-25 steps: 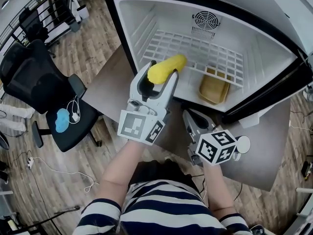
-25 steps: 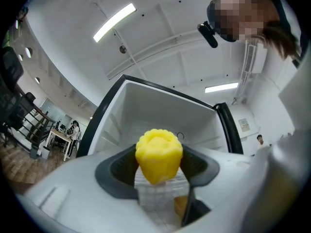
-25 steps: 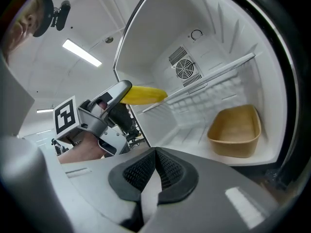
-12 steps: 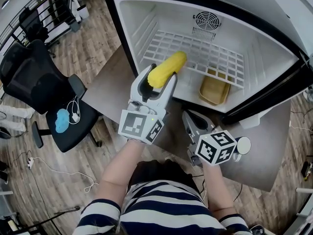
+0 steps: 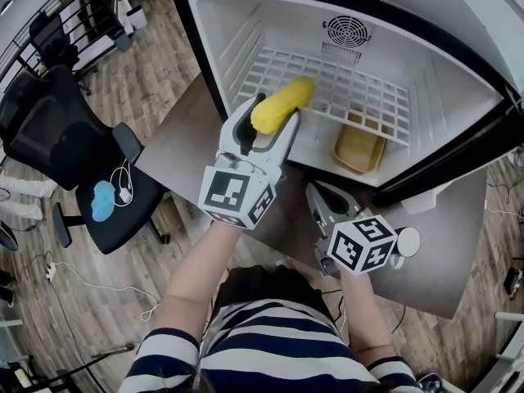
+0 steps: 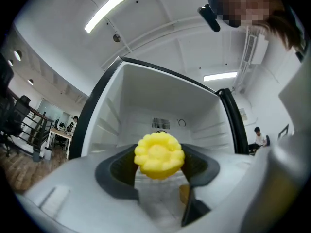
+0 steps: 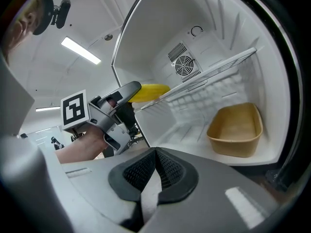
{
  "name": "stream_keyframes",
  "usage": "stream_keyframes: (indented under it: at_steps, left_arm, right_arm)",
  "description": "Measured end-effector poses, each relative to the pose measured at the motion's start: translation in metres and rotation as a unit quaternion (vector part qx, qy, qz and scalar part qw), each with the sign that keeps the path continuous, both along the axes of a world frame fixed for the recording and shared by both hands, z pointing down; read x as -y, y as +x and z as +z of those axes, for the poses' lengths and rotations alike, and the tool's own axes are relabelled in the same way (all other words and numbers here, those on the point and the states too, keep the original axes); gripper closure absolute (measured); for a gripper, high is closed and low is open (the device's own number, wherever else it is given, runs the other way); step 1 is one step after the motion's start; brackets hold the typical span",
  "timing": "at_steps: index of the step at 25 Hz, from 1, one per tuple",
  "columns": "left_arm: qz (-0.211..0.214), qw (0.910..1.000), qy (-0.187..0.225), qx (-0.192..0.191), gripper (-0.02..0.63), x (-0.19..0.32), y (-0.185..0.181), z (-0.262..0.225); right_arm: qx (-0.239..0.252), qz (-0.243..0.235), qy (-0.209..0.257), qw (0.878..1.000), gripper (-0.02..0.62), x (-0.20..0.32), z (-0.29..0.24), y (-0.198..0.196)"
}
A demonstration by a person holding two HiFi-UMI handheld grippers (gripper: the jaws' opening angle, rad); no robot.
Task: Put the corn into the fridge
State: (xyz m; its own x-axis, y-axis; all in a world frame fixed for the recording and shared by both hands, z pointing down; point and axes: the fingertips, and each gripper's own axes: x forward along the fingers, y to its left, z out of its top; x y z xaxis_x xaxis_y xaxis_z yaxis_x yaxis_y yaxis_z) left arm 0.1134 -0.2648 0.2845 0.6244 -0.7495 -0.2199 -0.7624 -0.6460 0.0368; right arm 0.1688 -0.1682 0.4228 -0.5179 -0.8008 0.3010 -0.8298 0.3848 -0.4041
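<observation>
Open fridge (image 5: 237,31) up front, left gripper (image 5: 275,115) clamped on the corn (image 5: 288,98) at the wire shelf (image 5: 360,97) edge, right gripper (image 7: 154,165) pinched closed, empty

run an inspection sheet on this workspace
surface: grey table in front of the open fridge.
job's things: corn in left tongs, tip at the wire shelf's front edge.
clutter: tan tray on the fridge floor; blue item on black chair.
grippers: left tongs shut on corn; right tongs shut, empty.
cables: white cable on chair seat, more on wood floor.
surroundings: nothing else seen.
</observation>
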Motion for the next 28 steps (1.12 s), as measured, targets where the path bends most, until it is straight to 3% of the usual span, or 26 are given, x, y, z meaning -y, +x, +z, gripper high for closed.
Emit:
stream_keyframes:
  at_steps: [17, 28]
  left_arm:
    - [0.007, 0.9985, -0.017, 0.052, 0.606, 0.025, 0.014, 0.014]
    - [-0.035, 0.9941, -0.025, 0.099, 0.606, 0.047, 0.025, 0.019]
  right_arm:
    - [-0.052, 0.024, 0.043, 0.997, 0.604, 0.026, -0.026, 0.025]
    - [-0.049, 0.025, 0.034, 0.998, 0.604, 0.021, -0.020, 0.026]
